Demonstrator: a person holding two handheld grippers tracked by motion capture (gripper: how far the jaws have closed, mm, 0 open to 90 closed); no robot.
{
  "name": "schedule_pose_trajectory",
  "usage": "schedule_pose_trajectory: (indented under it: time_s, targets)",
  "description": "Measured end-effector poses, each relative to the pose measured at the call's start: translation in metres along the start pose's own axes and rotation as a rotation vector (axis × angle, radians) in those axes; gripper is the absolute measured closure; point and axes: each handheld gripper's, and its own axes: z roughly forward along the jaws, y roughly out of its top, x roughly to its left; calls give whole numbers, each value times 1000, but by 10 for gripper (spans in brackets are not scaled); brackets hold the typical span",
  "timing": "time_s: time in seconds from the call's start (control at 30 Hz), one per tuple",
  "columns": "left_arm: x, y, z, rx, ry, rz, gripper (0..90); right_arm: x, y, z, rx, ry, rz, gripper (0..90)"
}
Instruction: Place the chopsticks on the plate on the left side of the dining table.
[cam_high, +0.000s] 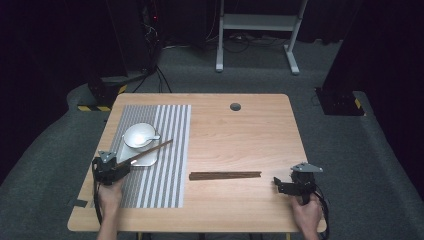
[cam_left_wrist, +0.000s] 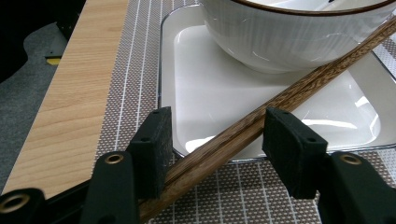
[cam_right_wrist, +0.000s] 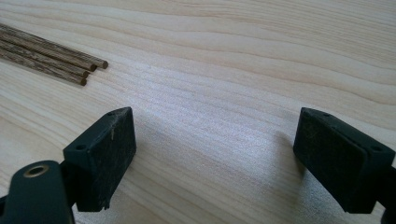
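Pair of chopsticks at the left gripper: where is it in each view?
High view: pair of chopsticks runs diagonally from the left gripper across the white tray, left of centre.
Left gripper view: diagonal, between the open jaws, over the tray.
Right gripper view: not in it.
Shared landmark: white bowl.

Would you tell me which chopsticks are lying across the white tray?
The pair between the left gripper jaws, leaning against the bowl; the other chopsticks lie flat on bare wood.
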Motion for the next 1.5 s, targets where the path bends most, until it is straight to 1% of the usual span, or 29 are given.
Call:
schedule_pose_trajectory:
  time_s: [0.2,0.33,0.6,0.77,1.0,1.17,1.37,1.4,1.5]
  targets:
    - [1,2,2,8,-1,1,420,0,0,0,0,0,0,128]
    - [1,4,3,14,6,7,418,0,0,0,0,0,0,128]
    - [5,5,5,23,11,-1,372,0,0,0,0,0,0,128]
    - [5,7,6,27,26,-9,328,0,0,0,0,0,0,129]
    - [6,7,6,24,57,-13,301,0,0,0,0,0,0,129]
    - [9,7,7,23,40,-30,310,0,0,0,0,0,0,129]
    - [12,10,9,25,33,-44,314,0,0,0,0,0,0,129]
    - [12,11,9,22,33,-51,313,0,0,0,0,0,0,129]
    - [12,12,10,24,40,-48,306,0,0,0,0,0,0,128]
